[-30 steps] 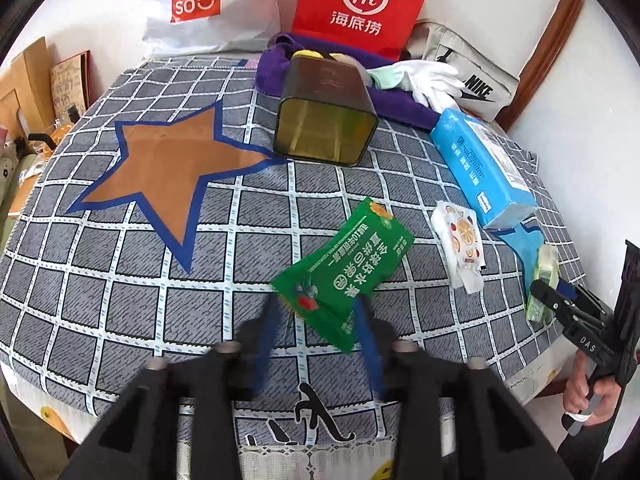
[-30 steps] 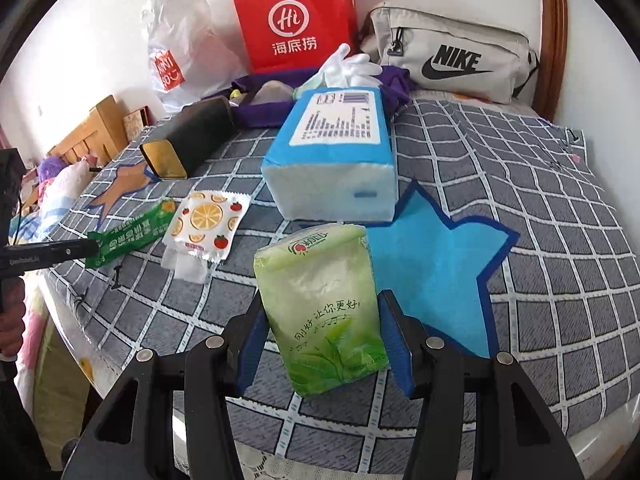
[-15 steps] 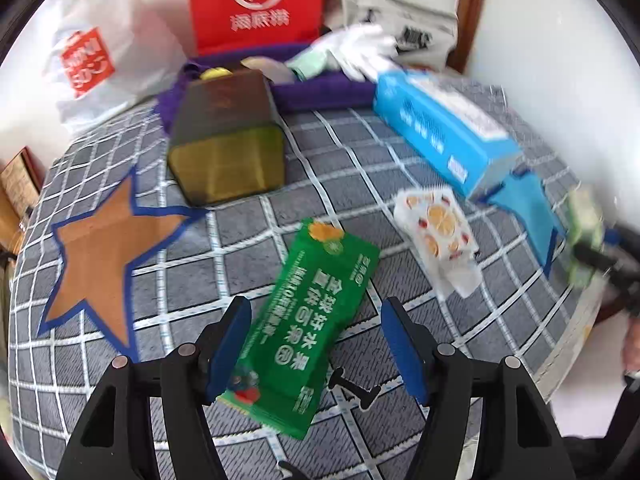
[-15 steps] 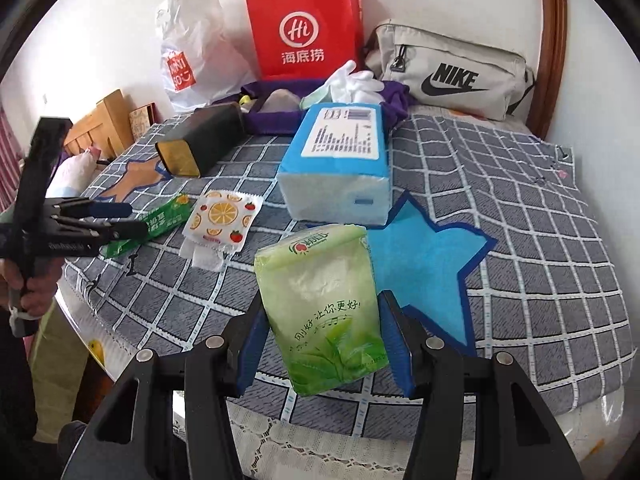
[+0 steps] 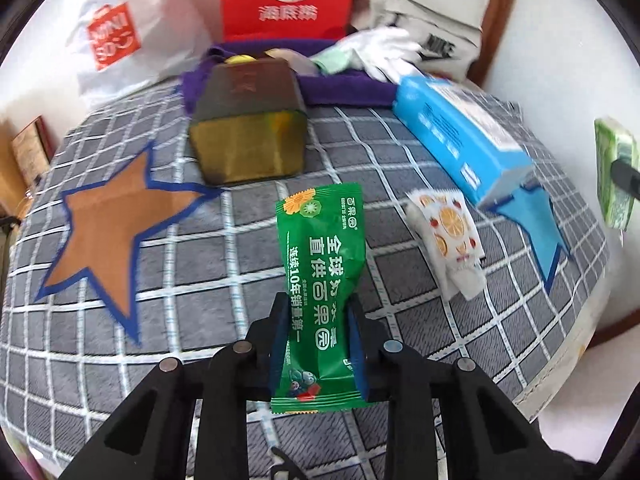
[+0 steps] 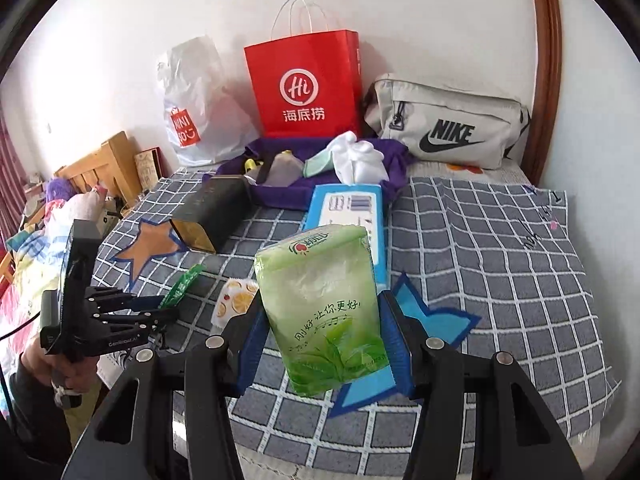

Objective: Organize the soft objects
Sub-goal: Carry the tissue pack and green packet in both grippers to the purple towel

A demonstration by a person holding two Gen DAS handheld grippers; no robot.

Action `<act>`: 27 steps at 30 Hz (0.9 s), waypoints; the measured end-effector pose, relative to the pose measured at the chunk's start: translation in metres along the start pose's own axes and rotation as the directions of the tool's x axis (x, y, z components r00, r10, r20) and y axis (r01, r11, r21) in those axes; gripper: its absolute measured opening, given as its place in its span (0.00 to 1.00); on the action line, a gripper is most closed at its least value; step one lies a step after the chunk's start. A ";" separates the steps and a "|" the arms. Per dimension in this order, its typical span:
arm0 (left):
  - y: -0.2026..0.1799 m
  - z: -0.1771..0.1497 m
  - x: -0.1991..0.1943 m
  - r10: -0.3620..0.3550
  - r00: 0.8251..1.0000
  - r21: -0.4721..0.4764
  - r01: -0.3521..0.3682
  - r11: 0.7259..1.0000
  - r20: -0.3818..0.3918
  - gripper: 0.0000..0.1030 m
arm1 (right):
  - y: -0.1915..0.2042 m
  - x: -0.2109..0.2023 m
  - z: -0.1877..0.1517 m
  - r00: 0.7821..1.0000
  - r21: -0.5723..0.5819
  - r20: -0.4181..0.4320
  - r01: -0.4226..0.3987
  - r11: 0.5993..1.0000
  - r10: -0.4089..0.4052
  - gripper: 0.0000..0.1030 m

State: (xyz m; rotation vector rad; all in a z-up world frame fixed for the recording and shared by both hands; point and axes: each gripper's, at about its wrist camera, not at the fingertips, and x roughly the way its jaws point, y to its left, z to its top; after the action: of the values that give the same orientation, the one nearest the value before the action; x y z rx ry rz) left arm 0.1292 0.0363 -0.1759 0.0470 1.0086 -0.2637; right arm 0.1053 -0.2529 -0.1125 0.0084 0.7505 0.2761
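Green pouch [image 5: 324,292] in closing left jaws, angled down over bed [image 5: 224,248]

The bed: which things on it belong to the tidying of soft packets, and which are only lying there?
For the job:
- green packet, left tool closing on it
- tissue pack, in right tool
- fruit-print packet
- blue pack
- two stars, perhaps targets

Lying about:
- red bag
- grey bag
- dark tin

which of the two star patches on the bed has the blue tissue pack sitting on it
The blue star, near the bed's right edge: the blue tissue pack covers its far tip. The brown star on the left has nothing on it.
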 end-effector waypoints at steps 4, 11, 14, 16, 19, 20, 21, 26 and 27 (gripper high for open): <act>0.000 0.005 -0.013 0.012 1.000 -0.008 -0.012 1.000 0.020 0.25 | 0.004 0.007 0.011 0.999 0.019 -0.033 -0.031 0.999 0.032 0.51; 0.003 0.028 -0.046 -0.002 0.996 -0.055 0.007 0.998 0.089 0.25 | 0.008 0.006 0.040 0.997 0.064 -0.026 -0.077 0.995 0.078 0.51; -0.002 0.044 -0.056 -0.006 0.993 -0.057 0.013 0.998 0.121 0.25 | 0.008 -0.003 0.053 0.993 0.071 0.011 -0.114 0.991 0.113 0.51; -0.005 0.054 -0.060 -0.010 0.990 -0.057 0.018 0.998 0.139 0.25 | 0.011 -0.006 0.063 0.991 0.064 0.023 -0.134 0.989 0.133 0.51; -0.009 0.068 -0.062 -0.026 0.988 -0.064 0.037 0.997 0.153 0.25 | 0.013 -0.008 0.075 0.990 0.051 0.049 -0.134 0.990 0.132 0.51; -0.011 0.073 -0.061 -0.028 0.988 -0.066 0.039 0.997 0.155 0.25 | 0.012 -0.008 0.079 0.989 0.054 0.053 -0.140 0.989 0.137 0.51; -0.012 0.079 -0.061 -0.025 0.988 -0.064 0.036 0.997 0.153 0.25 | 0.012 -0.008 0.082 0.989 0.058 0.058 -0.142 0.988 0.139 0.51; -0.008 0.096 -0.058 -0.012 0.988 -0.079 0.025 0.997 0.155 0.25 | 0.008 -0.006 0.094 0.991 0.030 0.086 -0.106 0.994 0.103 0.51; -0.006 0.100 -0.056 -0.009 0.988 -0.087 0.022 0.996 0.153 0.25 | 0.007 -0.004 0.096 0.992 0.028 0.087 -0.097 0.995 0.094 0.51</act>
State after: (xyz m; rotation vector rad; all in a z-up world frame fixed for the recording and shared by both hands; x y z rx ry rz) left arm 0.1827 0.0256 -0.0746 -0.0609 0.8674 -0.2331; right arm 0.1660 -0.2386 -0.0383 0.0863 0.6700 0.3531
